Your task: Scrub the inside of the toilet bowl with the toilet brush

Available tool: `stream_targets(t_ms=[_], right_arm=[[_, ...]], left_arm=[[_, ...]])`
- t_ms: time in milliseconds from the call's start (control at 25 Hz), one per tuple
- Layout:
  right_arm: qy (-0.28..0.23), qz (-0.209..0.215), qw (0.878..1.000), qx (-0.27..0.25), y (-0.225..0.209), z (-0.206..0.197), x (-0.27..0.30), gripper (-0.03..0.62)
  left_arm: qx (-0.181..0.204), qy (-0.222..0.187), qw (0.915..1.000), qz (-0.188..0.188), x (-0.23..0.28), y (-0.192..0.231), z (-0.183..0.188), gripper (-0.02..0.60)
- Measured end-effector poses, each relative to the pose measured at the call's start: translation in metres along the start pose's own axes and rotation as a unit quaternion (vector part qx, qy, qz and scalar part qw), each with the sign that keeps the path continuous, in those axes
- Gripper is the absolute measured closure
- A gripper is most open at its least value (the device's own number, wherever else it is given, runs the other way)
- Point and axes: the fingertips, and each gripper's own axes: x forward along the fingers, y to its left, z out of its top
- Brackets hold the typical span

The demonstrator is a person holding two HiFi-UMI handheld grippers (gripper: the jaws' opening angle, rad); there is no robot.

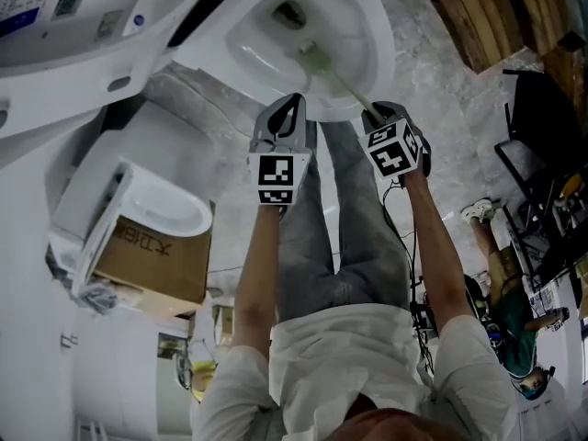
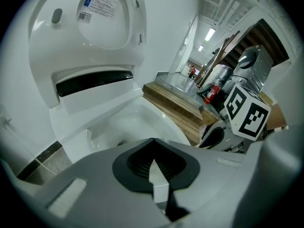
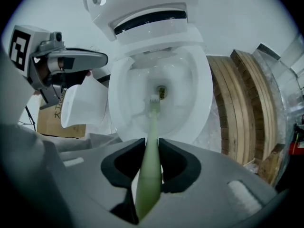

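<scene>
Right gripper view shows the right tool (image 3: 152,142) closed on the pale green handle of the toilet brush (image 3: 151,127), both pads pressed against its sides. The handle runs forward and down into the toilet bowl (image 3: 204,94), and the bristle head sits low in the basin, just beside the drain hole. In the head view the same brush (image 1: 333,73) slants from the right tool (image 1: 377,113) down into the bowl (image 1: 378,55), its head against the inner wall near the bottom. The left tool (image 1: 290,104) is held beside the right one, near the front rim of the bowl. In the left gripper view the left tool (image 2: 153,141) has its tips brought together with nothing between them, and the bowl (image 2: 135,120) lies ahead of it under the raised lid (image 2: 104,18). A cardboard box (image 1: 152,260) stands on the floor to the left of the toilet, and wooden boards (image 3: 242,108) are stacked on its right.
</scene>
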Motion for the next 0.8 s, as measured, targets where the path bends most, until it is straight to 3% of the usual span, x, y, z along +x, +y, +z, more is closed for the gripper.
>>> stream_targets(t_ms=[200,800], right_arm=[[0.010,-0.032,0.999,-0.024,-0.011,0.006,0.010,0.503],[0.015,-0.061,0.997,-0.050,-0.021,0.046,0.051,0.503]], left_arm=[[-0.002,-0.001,1.0000,0.002,0.003,0.000,0.002,0.565],[-0.014,-0.004,0.9998,0.016,0.008,0.017,0.010,0.565]])
